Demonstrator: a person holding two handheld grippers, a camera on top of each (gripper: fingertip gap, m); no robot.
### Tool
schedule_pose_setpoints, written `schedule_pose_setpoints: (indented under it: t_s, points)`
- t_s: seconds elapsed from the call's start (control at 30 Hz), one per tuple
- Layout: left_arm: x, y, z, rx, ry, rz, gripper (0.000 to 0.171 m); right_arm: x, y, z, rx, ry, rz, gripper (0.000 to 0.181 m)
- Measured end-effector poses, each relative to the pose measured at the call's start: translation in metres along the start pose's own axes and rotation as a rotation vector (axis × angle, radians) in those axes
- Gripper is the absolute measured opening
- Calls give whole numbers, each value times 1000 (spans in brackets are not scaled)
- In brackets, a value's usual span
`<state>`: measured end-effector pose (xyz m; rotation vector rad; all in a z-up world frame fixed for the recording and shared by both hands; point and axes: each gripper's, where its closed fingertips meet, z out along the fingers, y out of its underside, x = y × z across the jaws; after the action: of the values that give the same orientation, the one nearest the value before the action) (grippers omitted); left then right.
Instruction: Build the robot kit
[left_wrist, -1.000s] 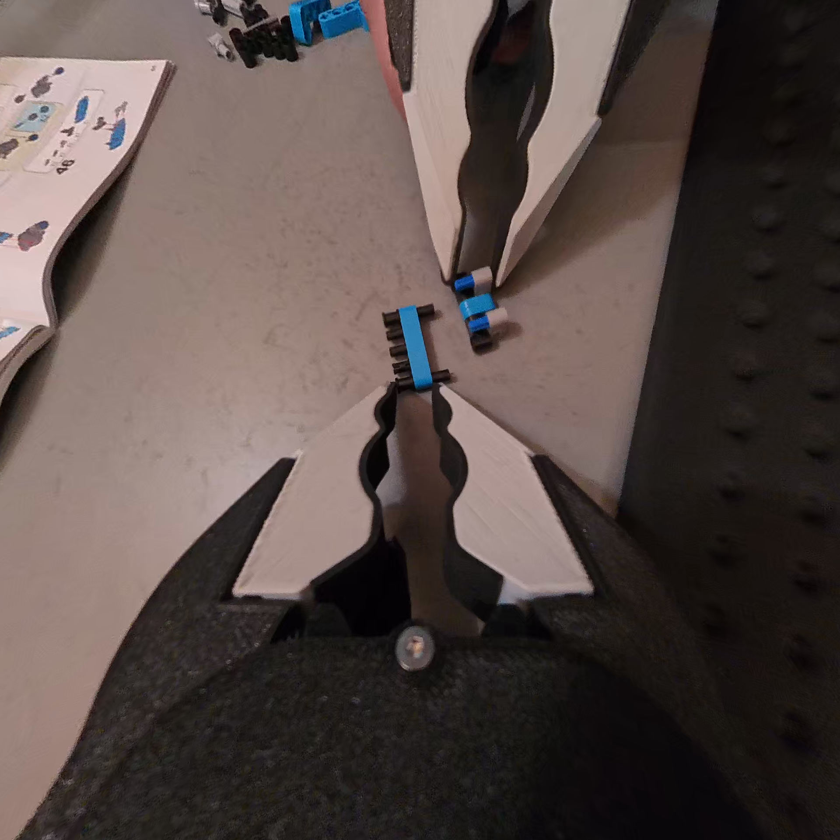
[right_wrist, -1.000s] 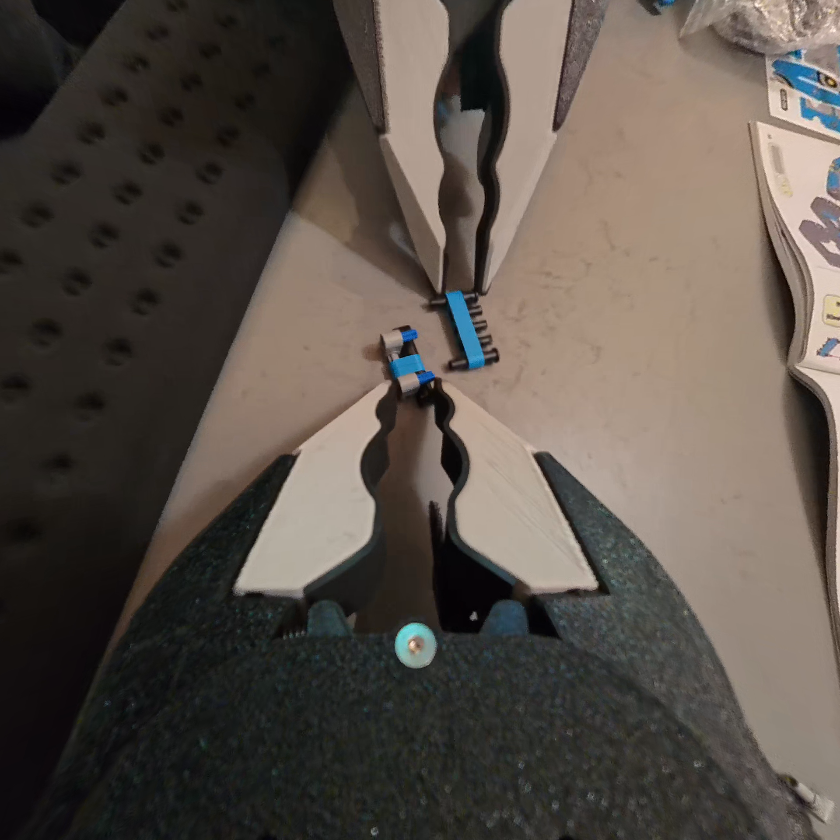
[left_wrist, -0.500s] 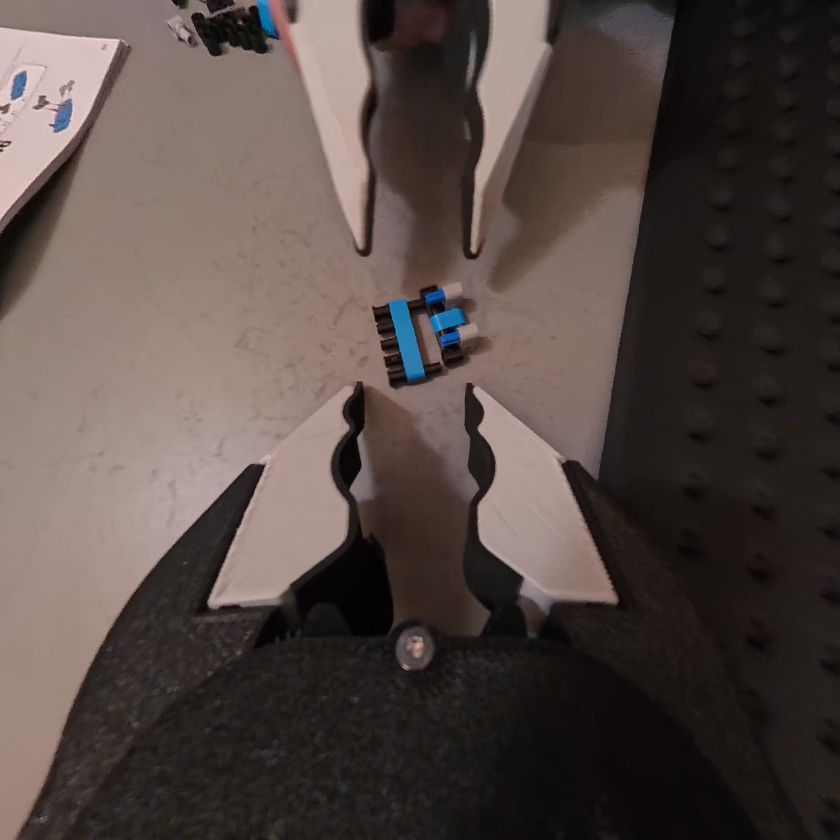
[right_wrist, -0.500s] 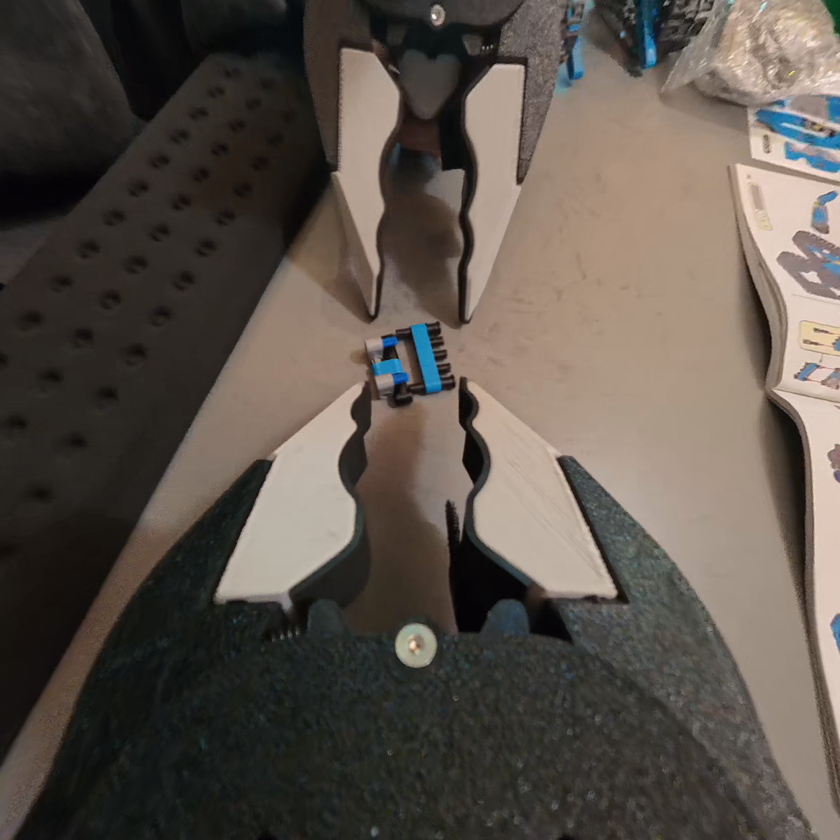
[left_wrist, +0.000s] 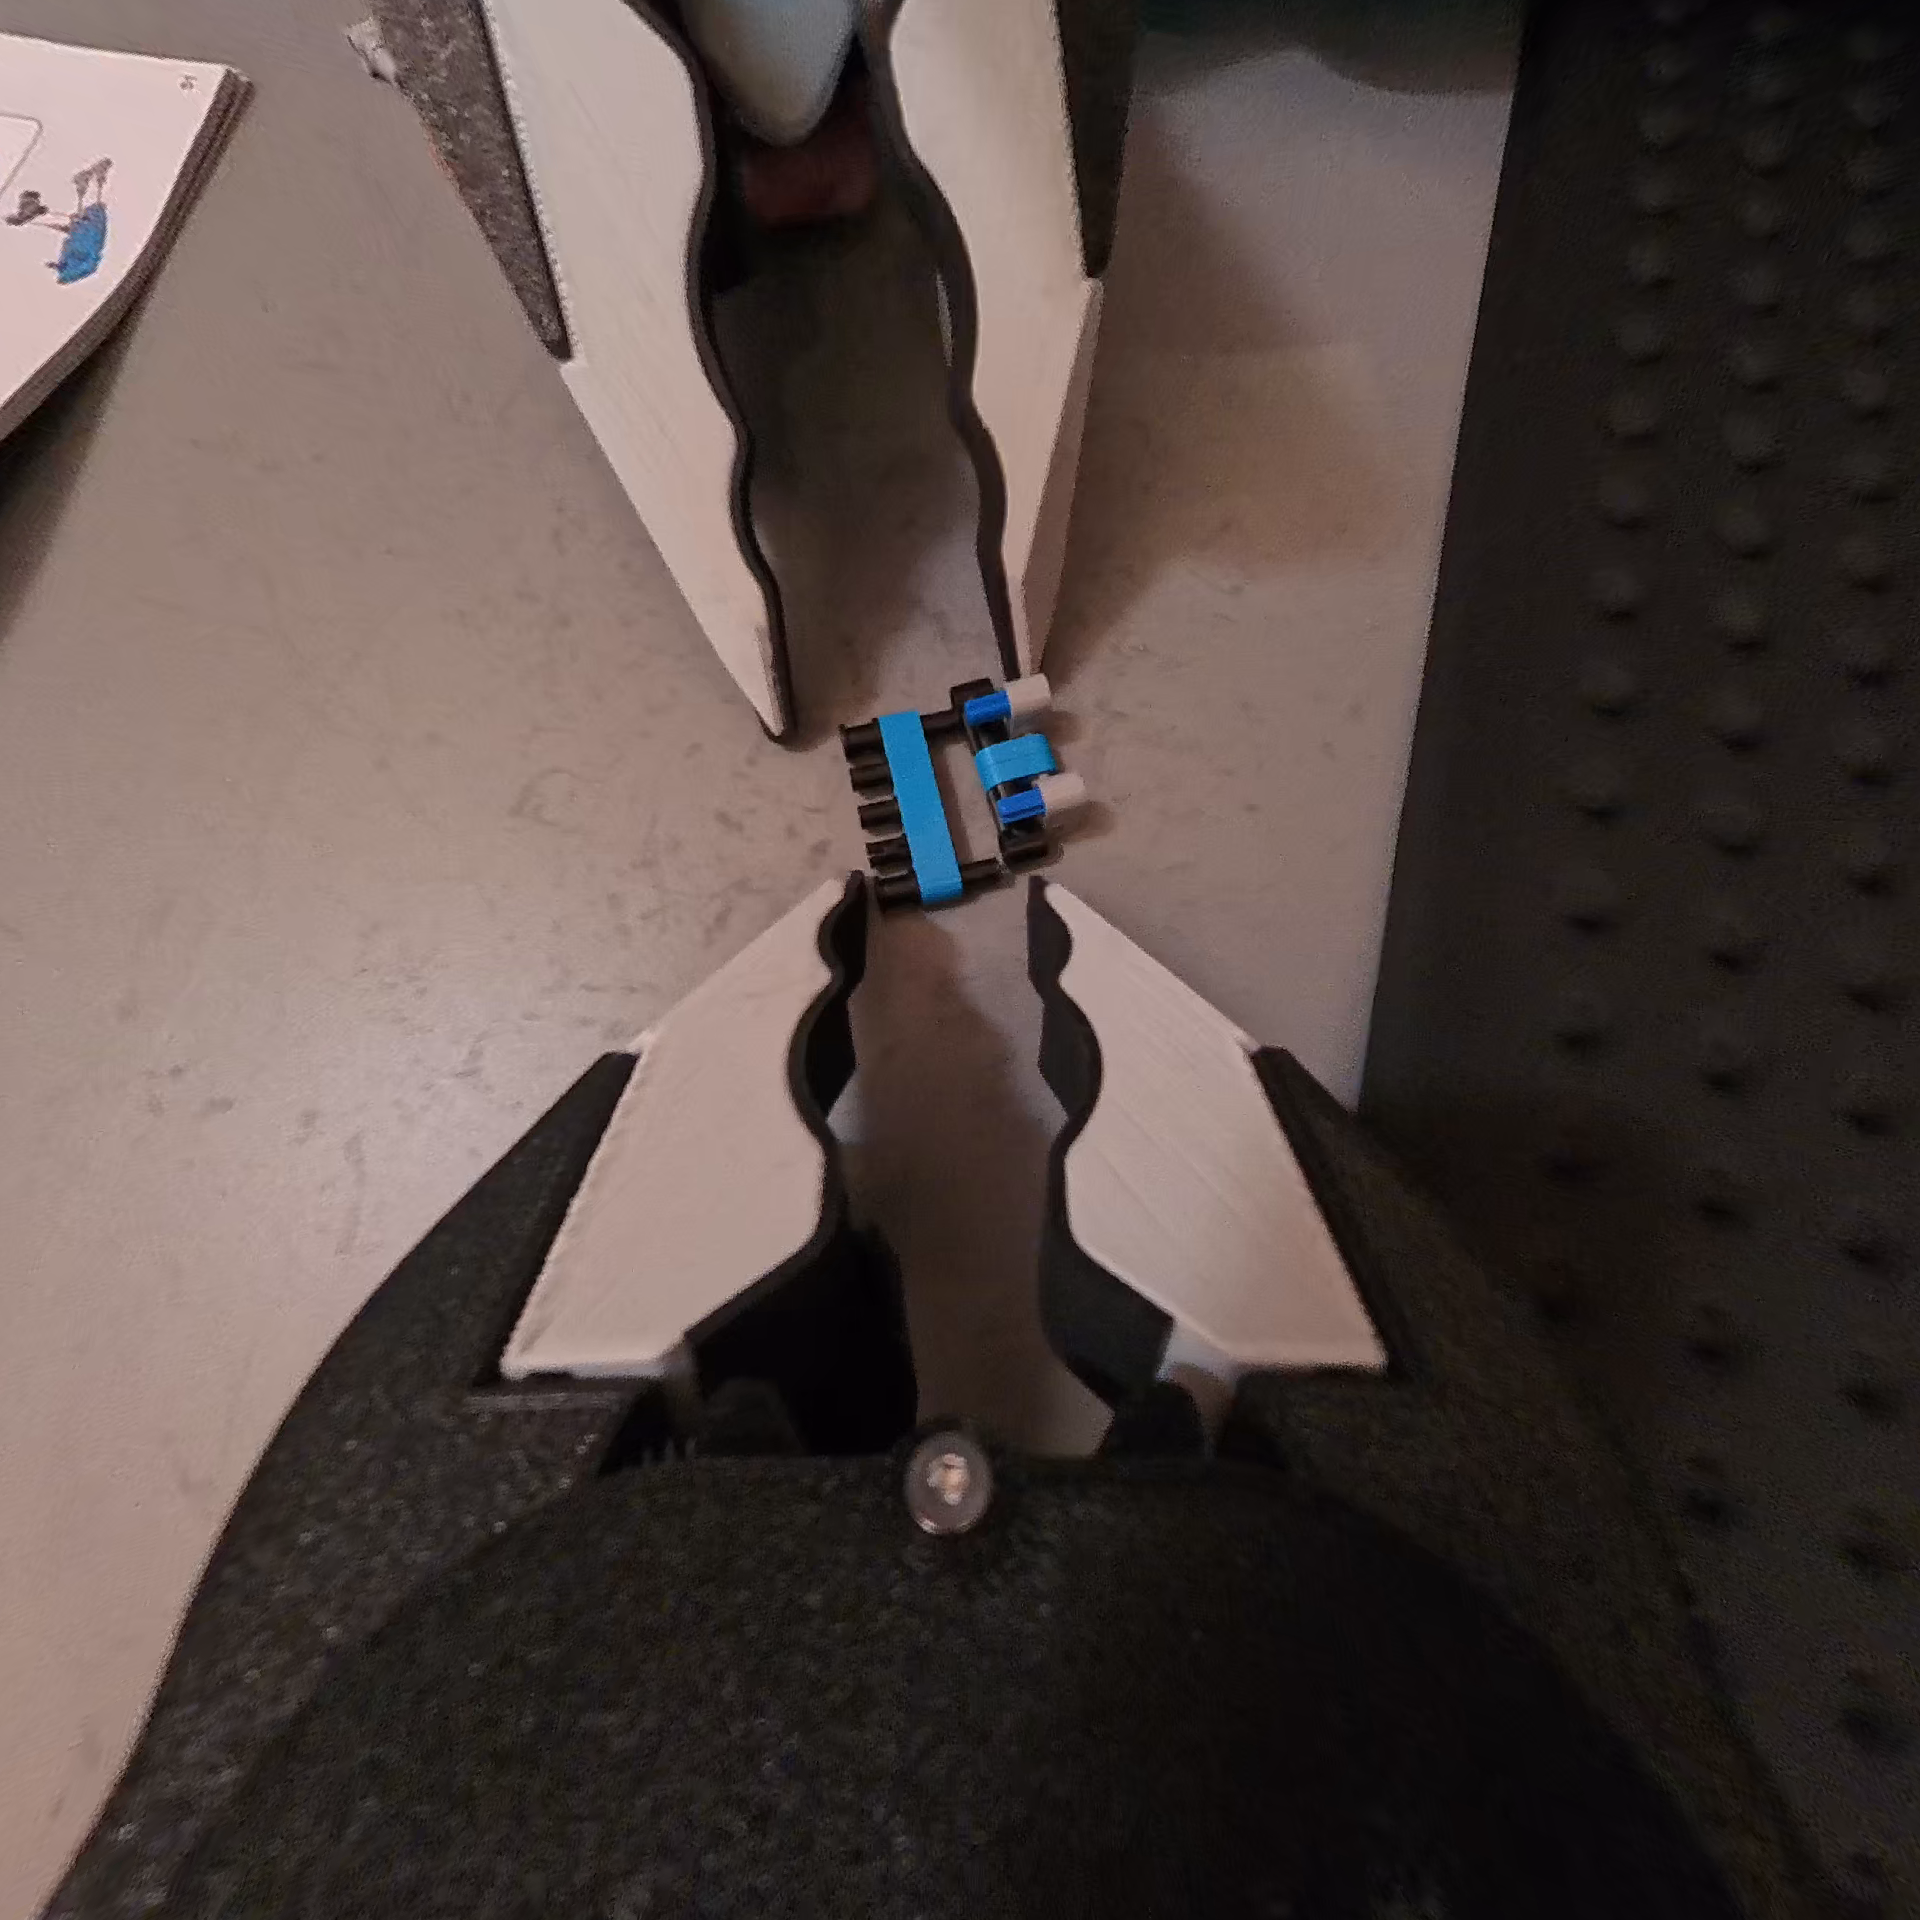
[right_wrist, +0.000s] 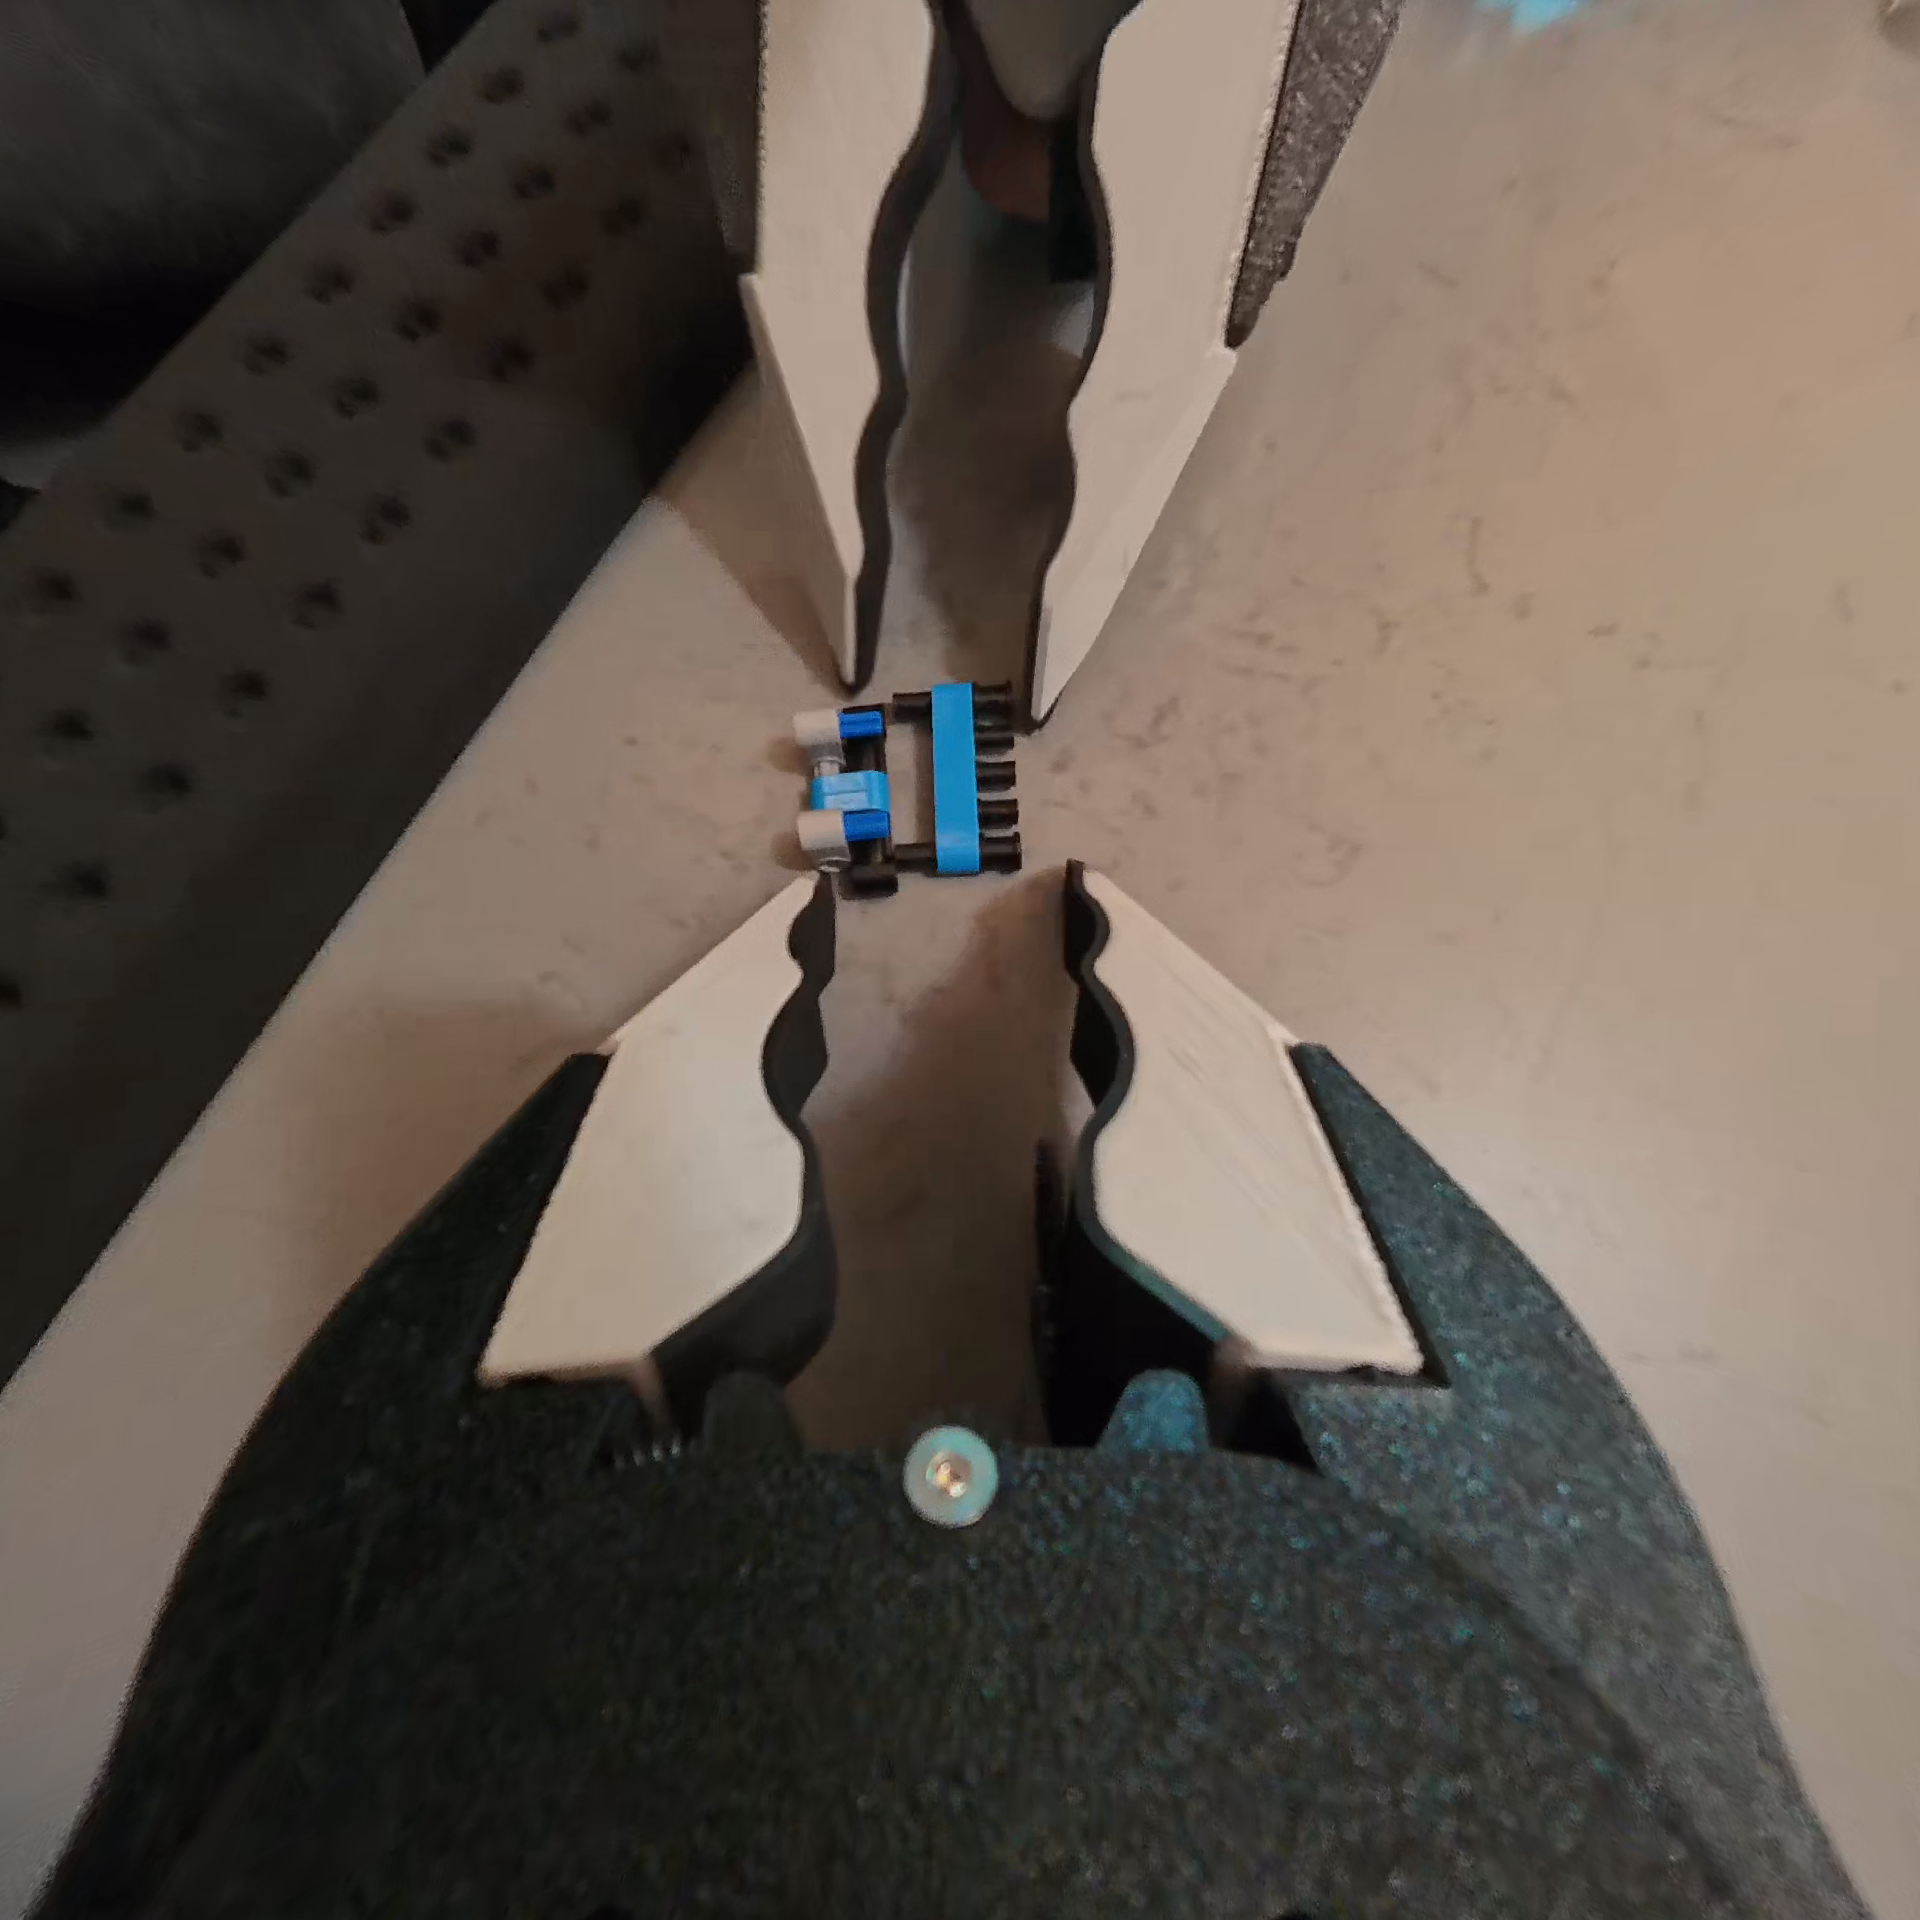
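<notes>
A small toy-brick assembly (left_wrist: 951, 795) lies on the grey table (left_wrist: 364, 727): a blue beam with black pins, joined to a smaller piece with blue and grey connectors. It also shows in the right wrist view (right_wrist: 906, 792). My left gripper (left_wrist: 945, 894) is open, its tips just short of the blue beam's near end. My right gripper (right_wrist: 951, 883) is open, its tips close to the assembly from the opposite side. Each gripper faces the other across the assembly: the right one (left_wrist: 899, 696) in the left wrist view, the left one (right_wrist: 945, 696) in the right wrist view. Neither holds anything.
A dark perforated panel (left_wrist: 1662, 831) runs along the table edge beside the assembly; it also shows in the right wrist view (right_wrist: 260, 520). An open instruction booklet (left_wrist: 94, 208) lies at the far left. My left and right fingertips are right by each other.
Both grippers were nearly shut on the separate pieces, pushed them together, then opened. The joined assembly now lies free between them, and both grippers have moved in closer since half a second ago.
</notes>
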<state>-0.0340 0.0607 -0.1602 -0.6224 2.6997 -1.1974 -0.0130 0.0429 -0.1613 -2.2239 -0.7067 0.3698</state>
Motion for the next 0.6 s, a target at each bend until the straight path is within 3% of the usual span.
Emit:
schedule_pose_setpoints:
  t_s: [0.1, 0.43, 0.6]
  points:
    - [-3, -1, 1, 1, -5, -4, 23, -2, -1, 1, 0, -7, -4, 42]
    - [1, -1, 1, 0, 5, 16, 23, -5, -2, 2, 5, -13, 8, 39]
    - [8, 1, -2, 2, 48, -5, 33, -7, -3, 2, 8, -21, 12, 36]
